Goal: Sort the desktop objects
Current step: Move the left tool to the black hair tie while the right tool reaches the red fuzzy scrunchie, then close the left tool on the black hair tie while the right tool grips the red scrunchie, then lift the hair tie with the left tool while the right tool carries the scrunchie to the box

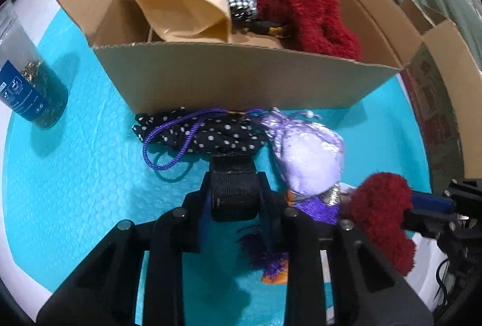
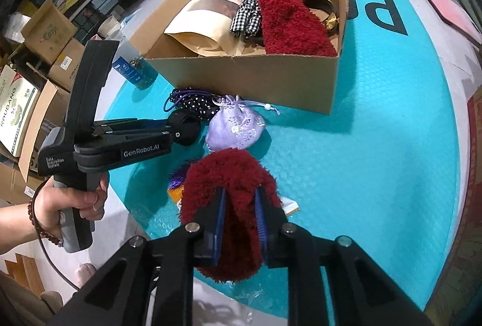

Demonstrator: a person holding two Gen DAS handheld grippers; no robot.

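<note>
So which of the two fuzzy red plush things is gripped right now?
The fuzzy red plush piece on the mat, clamped in the right tool; the green-topped one lies in the box.

Left gripper is showing black plastic body, grey handle, white "GenRobot.AI" lettering and silver screws, right gripper is showing black arms with blue pads, left hand is wearing dark-red bead bracelet.

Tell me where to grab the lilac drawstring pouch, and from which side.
Grip the lilac drawstring pouch at its gathered neck, just below the drawstring, coming from above. The neck is its narrowest part; the belly is plump and wide, and the cardboard box blocks the far side.
</note>
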